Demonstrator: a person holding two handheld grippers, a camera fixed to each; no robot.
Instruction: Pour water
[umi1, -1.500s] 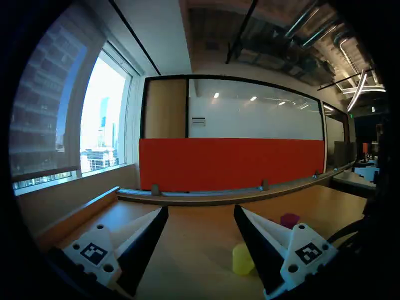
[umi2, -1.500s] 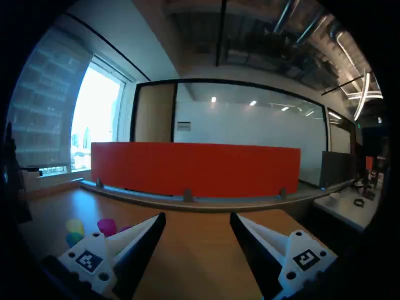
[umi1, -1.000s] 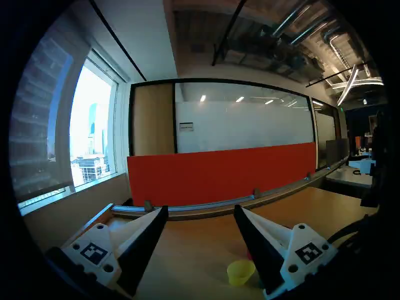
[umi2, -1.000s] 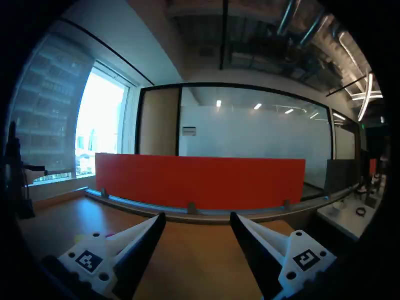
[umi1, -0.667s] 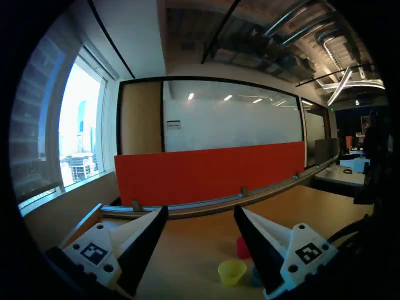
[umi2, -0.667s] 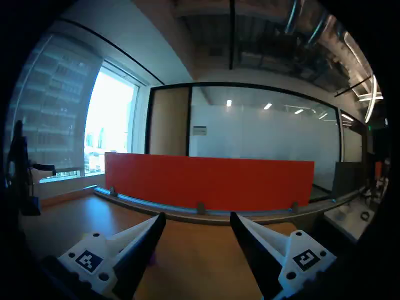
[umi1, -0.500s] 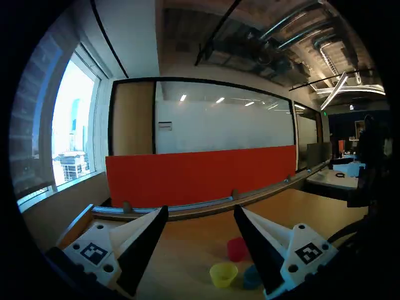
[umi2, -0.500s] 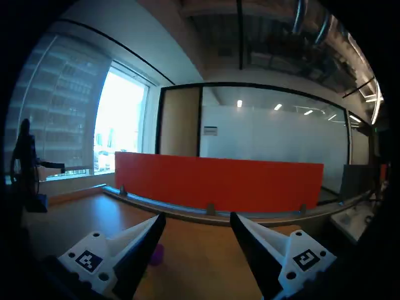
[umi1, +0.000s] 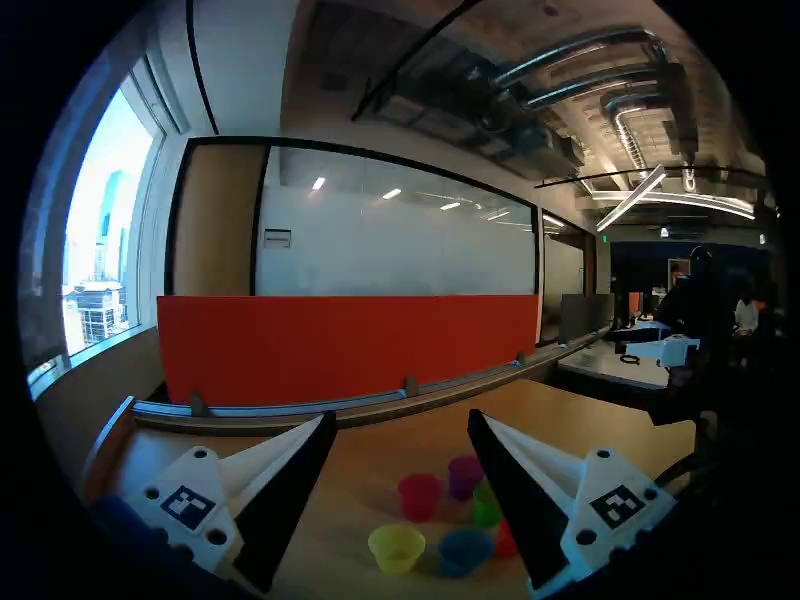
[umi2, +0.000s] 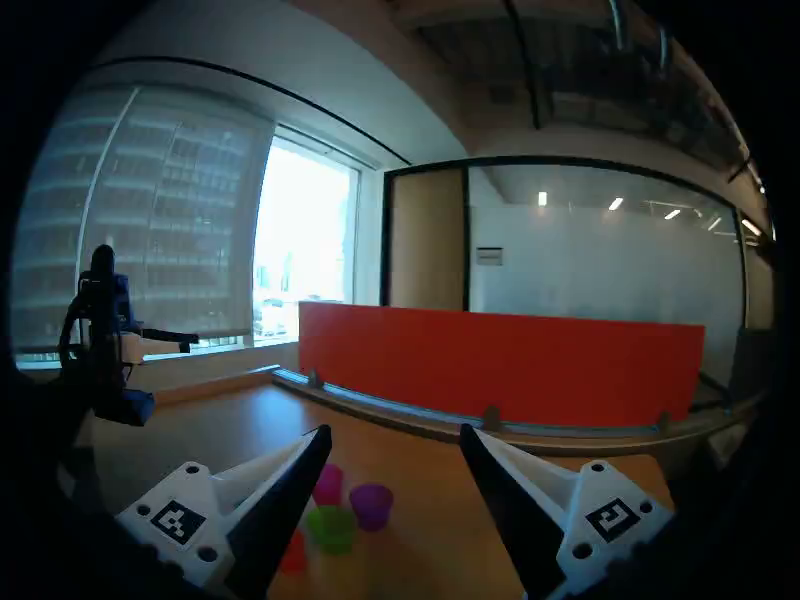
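Observation:
Several small plastic cups stand in a cluster on the wooden table (umi1: 400, 455). In the left gripper view I see a yellow cup (umi1: 396, 548), a blue cup (umi1: 464, 550), a red cup (umi1: 420, 495), a purple cup (umi1: 464, 476) and a green cup (umi1: 487, 503), low between my fingers. My left gripper (umi1: 398, 417) is open above them, holding nothing. In the right gripper view a magenta cup (umi2: 327, 483), a purple cup (umi2: 371, 505) and a green cup (umi2: 332, 528) sit beside the left finger. My right gripper (umi2: 393, 432) is open and holds nothing. I cannot tell what the cups contain.
An orange divider panel (umi1: 345, 345) runs along the table's far edge, also visible as the orange divider panel (umi2: 500, 365). A dark gripper-like device (umi2: 100, 345) hangs at the left; a dark shape with a white part (umi1: 665, 352) is at the right. Windows are on the left.
The left gripper view has swung right and the right gripper view left. The cup cluster has come further into both views. Both grippers have stayed open.

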